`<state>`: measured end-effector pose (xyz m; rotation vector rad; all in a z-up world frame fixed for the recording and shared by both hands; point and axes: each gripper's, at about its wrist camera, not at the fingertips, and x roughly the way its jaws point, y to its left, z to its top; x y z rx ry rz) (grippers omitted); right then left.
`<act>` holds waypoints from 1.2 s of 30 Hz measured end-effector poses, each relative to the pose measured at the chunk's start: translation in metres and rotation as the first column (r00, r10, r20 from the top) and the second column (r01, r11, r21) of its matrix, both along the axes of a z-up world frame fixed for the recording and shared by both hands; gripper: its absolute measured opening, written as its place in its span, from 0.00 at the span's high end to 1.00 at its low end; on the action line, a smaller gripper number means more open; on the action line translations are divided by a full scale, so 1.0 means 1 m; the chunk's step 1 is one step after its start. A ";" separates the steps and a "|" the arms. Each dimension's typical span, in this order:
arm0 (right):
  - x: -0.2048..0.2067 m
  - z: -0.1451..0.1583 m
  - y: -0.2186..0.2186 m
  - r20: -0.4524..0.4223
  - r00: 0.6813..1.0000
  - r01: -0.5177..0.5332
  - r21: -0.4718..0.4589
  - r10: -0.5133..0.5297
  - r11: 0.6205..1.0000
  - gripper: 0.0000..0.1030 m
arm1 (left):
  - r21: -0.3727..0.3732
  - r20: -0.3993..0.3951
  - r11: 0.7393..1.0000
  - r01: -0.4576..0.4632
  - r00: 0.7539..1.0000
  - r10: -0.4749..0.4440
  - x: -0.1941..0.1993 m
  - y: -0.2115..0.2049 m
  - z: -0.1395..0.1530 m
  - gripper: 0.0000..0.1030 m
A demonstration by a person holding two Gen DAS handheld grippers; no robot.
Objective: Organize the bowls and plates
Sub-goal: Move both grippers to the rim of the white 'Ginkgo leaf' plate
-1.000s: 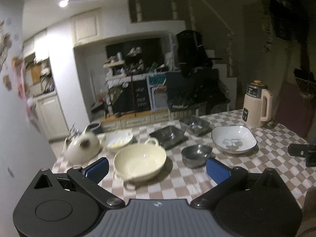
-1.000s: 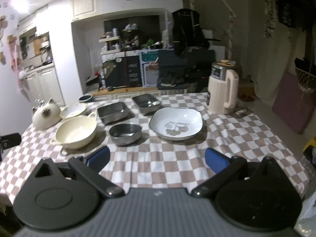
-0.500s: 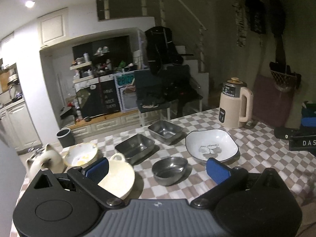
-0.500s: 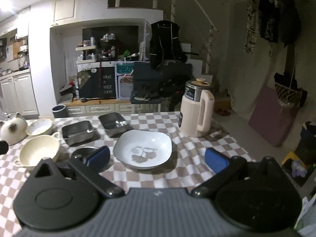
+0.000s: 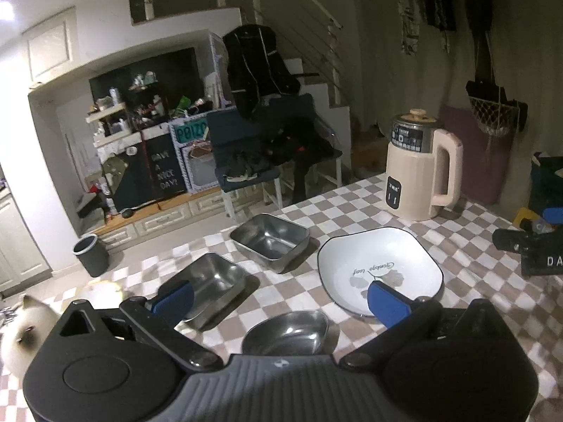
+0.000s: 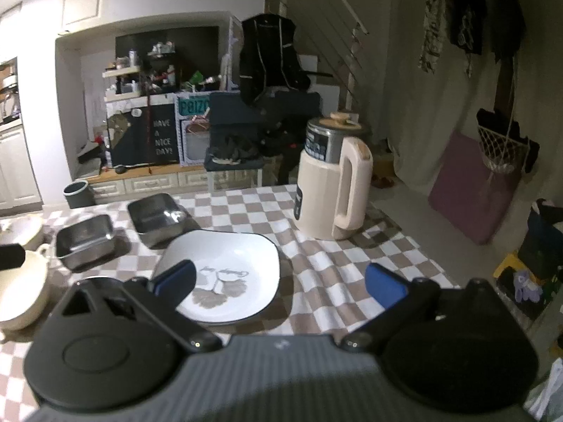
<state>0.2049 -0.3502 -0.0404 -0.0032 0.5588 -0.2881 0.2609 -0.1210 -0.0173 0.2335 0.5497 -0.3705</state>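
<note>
Steel glints straight ahead of the left claw (image 5: 281, 297), whose blue pads stand wide apart and grasp nothing: a small round steel bowl (image 5: 285, 330) lies just beyond its body, between the pads. Past its left pad sits one rectangular steel tray (image 5: 211, 281), a second steel tray (image 5: 271, 241) farther ahead, and the white square plate (image 5: 380, 270) with a dark rim lies under and beyond its right pad. A cream kettle (image 5: 418, 172) stands well beyond the plate, and the other claw's dark body shows at the far right edge. From the right wrist view, the right claw (image 6: 279, 283) is likewise released and empty, its left pad over the near edge of the same plate (image 6: 228, 270); both trays (image 6: 86, 241) lie ahead to its left, the kettle (image 6: 330, 183) ahead to its right, and a cream handled bowl (image 6: 21, 292) far left. The main risk, I judge, is that both claws point toward the plate and could collide or knock it. The checked cloth on the table (image 6: 352, 263) is rumpled near the kettle, so a dragged dish could snag, and smooth steel may slip from a shallow pinch on the rim. The round bowl crowds the plate's near-left side.
</note>
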 end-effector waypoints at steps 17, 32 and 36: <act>0.092 -0.073 -0.060 -0.054 0.996 0.077 0.115 -0.071 0.990 0.00 | -0.003 -0.192 1.000 0.000 0.981 0.000 0.123 -0.054 -0.073 0.00; 0.148 -0.117 -0.081 -0.130 0.991 0.004 0.240 0.028 0.971 0.00 | -0.011 -0.324 0.999 0.052 0.945 -0.053 0.185 -0.072 -0.121 0.00; 0.152 -0.121 -0.096 -0.106 0.993 -0.004 0.372 0.046 0.928 0.02 | -0.116 -0.389 0.992 0.044 0.917 -0.087 0.194 -0.063 -0.126 0.01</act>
